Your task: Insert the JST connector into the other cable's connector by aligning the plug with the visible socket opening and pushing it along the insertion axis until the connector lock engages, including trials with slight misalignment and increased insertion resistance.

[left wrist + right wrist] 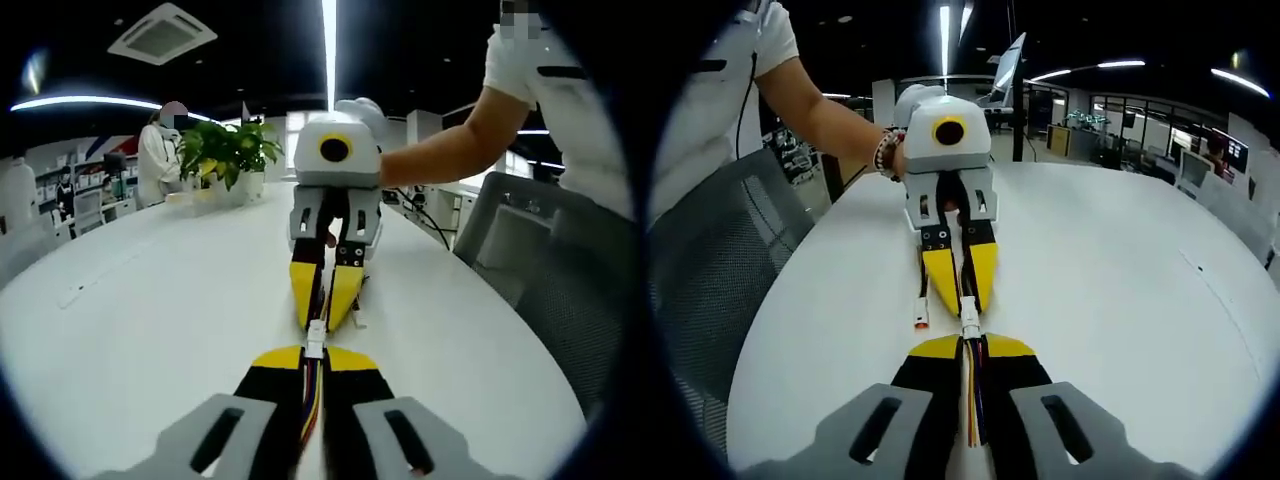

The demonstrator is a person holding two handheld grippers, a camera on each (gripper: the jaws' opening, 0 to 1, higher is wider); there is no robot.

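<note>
While both grippers face each other tip to tip over the white surface (150, 300), the left gripper (314, 362) has its yellow-tipped jaws together, clamped on a multicoloured cable (312, 400) that runs out between them toward 12 o'clock and ends in a small white JST connector (315, 338). That connector sits just past the jaw tips, touching the tips of the right gripper (327, 318), which comes in from 12 o'clock, held by a person's arm (450, 150). At 10 o'clock, far back, stands a potted plant (228, 150). In the right gripper view, the right gripper (970, 350) is likewise closed on its own coloured cable (973, 400), whose white connector (969, 325) meets the opposite jaw tips. Whether the plug is seated cannot be told. A loose white connector end (923, 318) lies on the surface at 10 o'clock of it.
</note>
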